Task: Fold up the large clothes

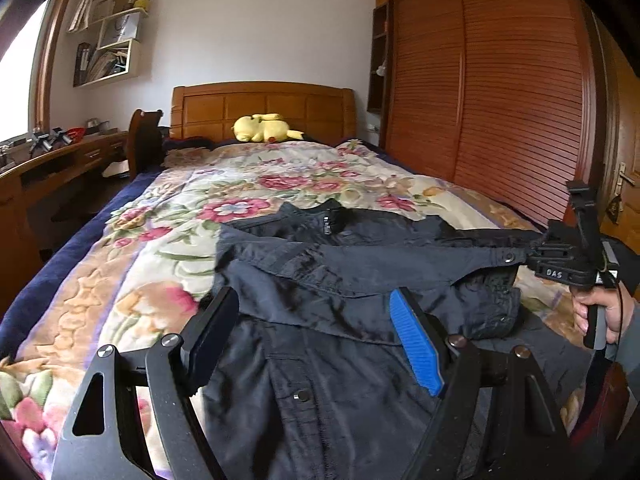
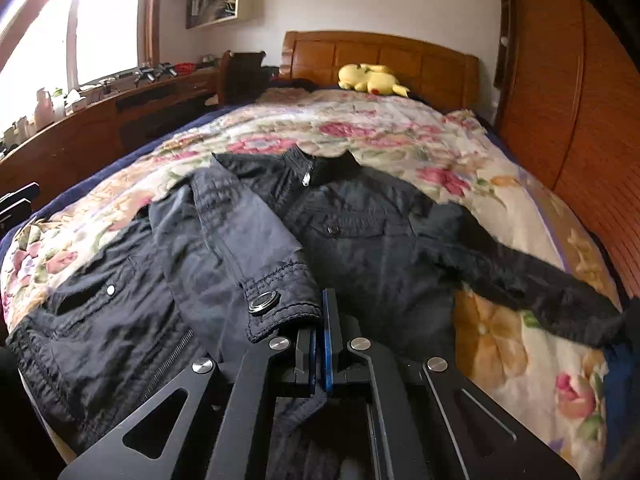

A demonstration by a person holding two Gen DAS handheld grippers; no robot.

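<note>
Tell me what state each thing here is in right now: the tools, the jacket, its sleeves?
Left tool: open, above the jacket.
Right tool: shut on the sleeve cuff.
Jacket: spread on the bed, zipped at the collar.
Other sleeve: stretched out sideways.
Plush toy: lying by the headboard.

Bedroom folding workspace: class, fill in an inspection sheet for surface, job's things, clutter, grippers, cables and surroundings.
Surface: bed with floral quilt.
Job's things: dark jacket lying front up; one sleeve drawn across its front.
Clutter: yellow plush toy by the headboard.
Grippers: left gripper open above the jacket; right gripper shut on the sleeve cuff.
Cables: thin cable by the right hand.
Surroundings: desk, wall shelves, wardrobe.
</note>
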